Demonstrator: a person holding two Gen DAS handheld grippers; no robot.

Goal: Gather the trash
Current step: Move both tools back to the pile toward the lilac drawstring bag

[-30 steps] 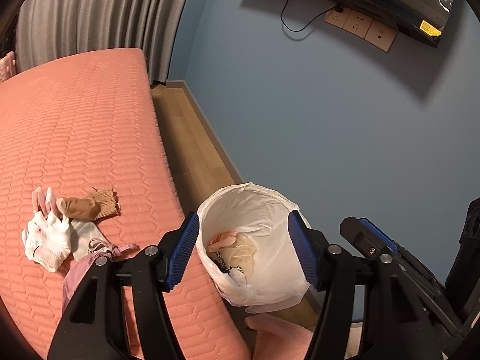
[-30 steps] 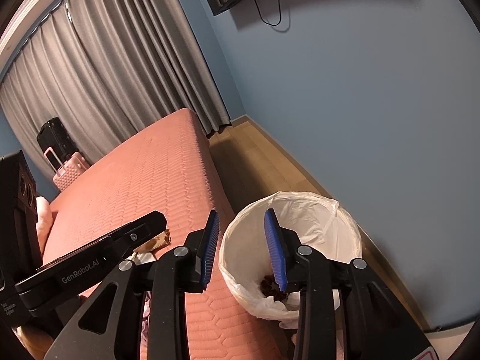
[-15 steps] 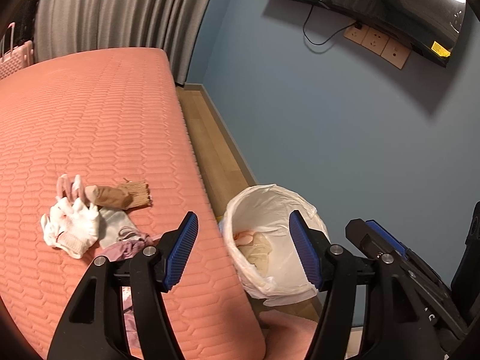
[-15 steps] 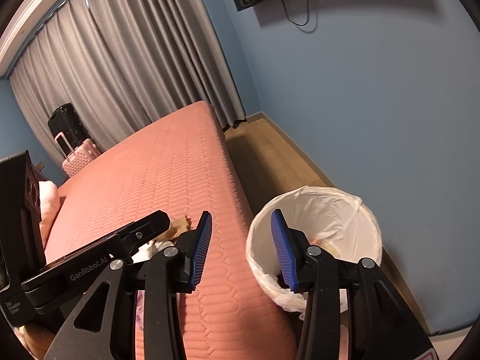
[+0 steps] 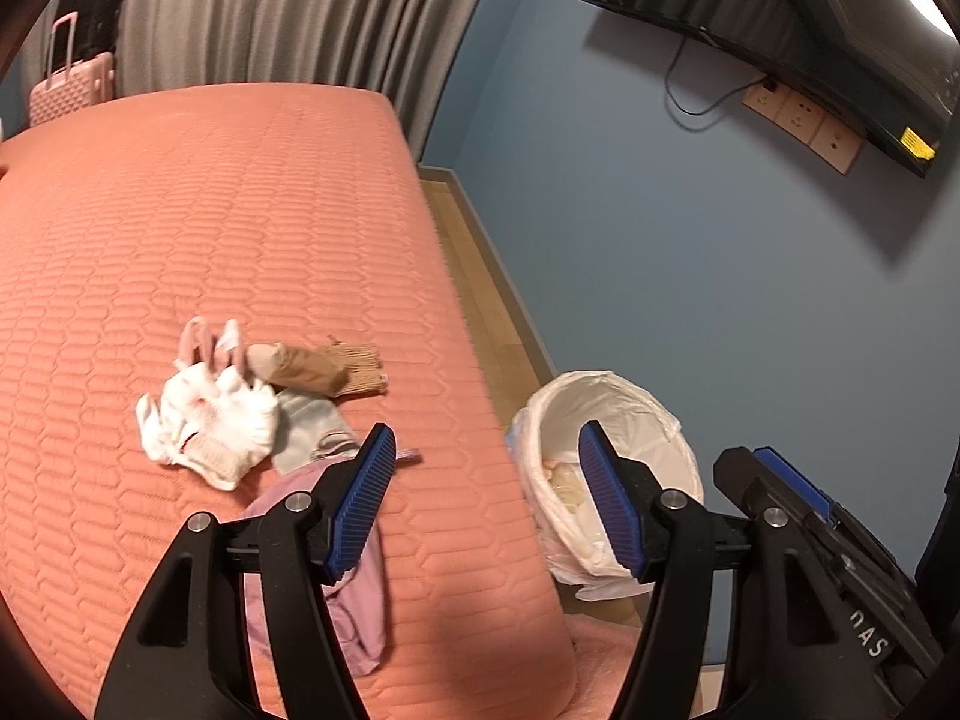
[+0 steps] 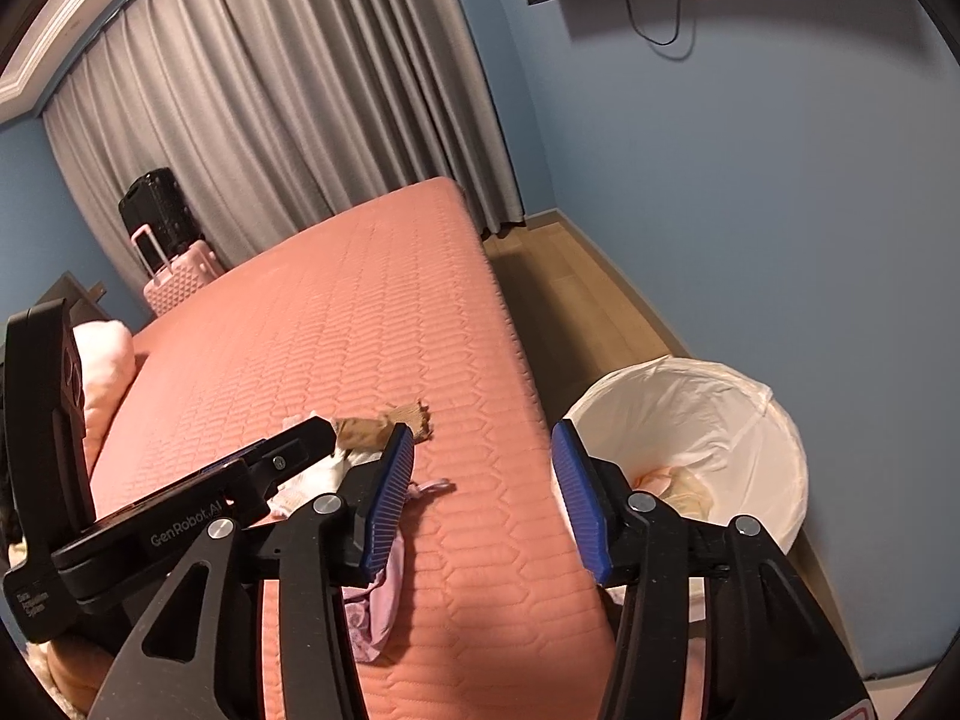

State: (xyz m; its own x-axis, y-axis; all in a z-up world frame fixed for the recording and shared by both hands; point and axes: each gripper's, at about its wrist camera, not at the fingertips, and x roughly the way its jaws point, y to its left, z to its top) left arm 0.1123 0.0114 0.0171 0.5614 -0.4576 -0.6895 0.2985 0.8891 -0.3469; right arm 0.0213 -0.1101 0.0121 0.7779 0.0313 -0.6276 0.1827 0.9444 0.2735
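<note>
A small heap of cloth items lies on the pink bed (image 5: 210, 228): a white glove (image 5: 207, 420), a brown sock (image 5: 318, 367), a pale grey sock (image 5: 309, 429) and a lilac garment (image 5: 354, 594) near the bed's edge. A white-lined trash bin (image 5: 606, 468) stands on the floor beside the bed with crumpled pale items inside. My left gripper (image 5: 486, 504) is open and empty, over the bed's edge between the heap and the bin. My right gripper (image 6: 483, 495) is empty, its jaws opening, also above the bed's edge, with the bin (image 6: 702, 432) to its right.
A blue wall (image 5: 690, 252) runs close behind the bin, with a narrow strip of wood floor (image 5: 480, 276) between it and the bed. Grey curtains (image 6: 288, 108), a pink suitcase (image 6: 180, 276) and a black one stand at the far end. A wall-mounted screen (image 5: 780, 18) hangs above.
Both grippers have swung left, from over the bin toward the bed and the cloth heap. The right gripper's jaws have widened. The left gripper's jaws look the same.
</note>
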